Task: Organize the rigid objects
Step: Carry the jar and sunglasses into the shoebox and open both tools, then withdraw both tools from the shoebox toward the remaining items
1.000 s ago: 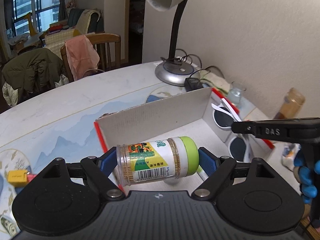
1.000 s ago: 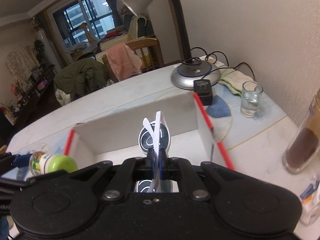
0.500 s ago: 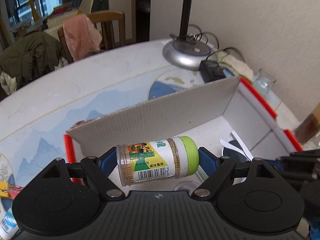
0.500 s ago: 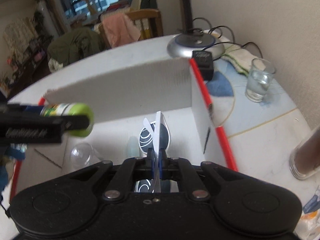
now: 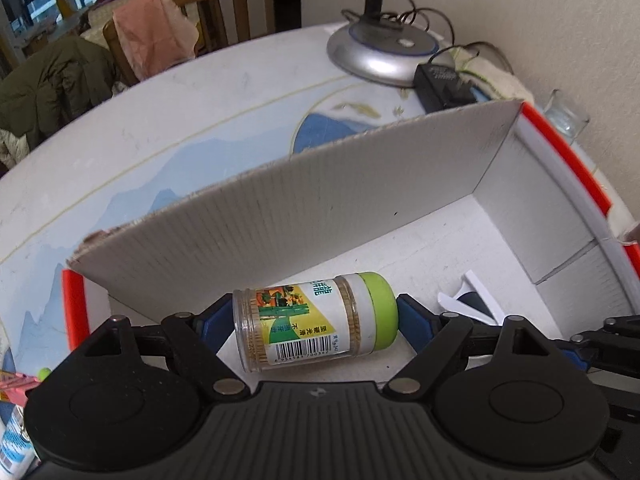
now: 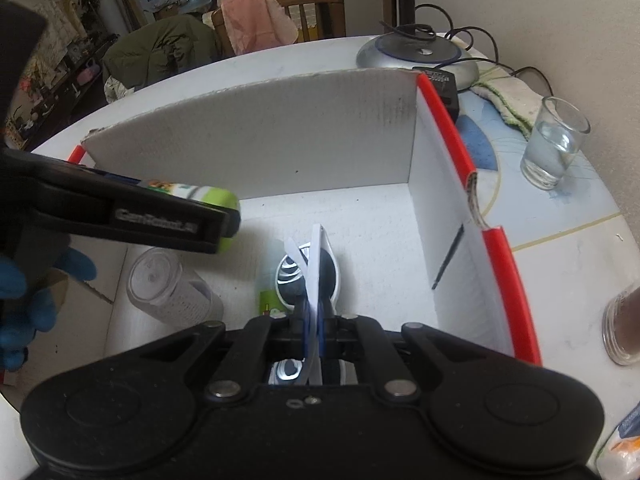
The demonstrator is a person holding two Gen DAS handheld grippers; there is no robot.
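Observation:
My left gripper (image 5: 316, 326) is shut on a clear toothpick jar (image 5: 312, 330) with a green cap, held sideways above the floor of a white cardboard box (image 5: 280, 216) with red edges. The jar also shows in the right wrist view (image 6: 208, 194). My right gripper (image 6: 314, 320) is shut on white-framed sunglasses (image 6: 316, 264), low inside the same box (image 6: 300, 140). The sunglasses' tips show in the left wrist view (image 5: 472, 296). A clear plastic jar (image 6: 168, 288) and a small green-labelled bottle (image 6: 270, 300) lie on the box floor.
A silver lamp base (image 6: 416, 56) and black adapter (image 5: 444, 84) stand behind the box. A glass of water (image 6: 554, 144) and a brown-filled jar (image 6: 624, 328) stand to the right. Chairs with clothes (image 5: 156, 32) are beyond the table.
Both grippers have moved forward and down into the box, carrying the toothpick jar and the sunglasses. The box walls now fill more of both views.

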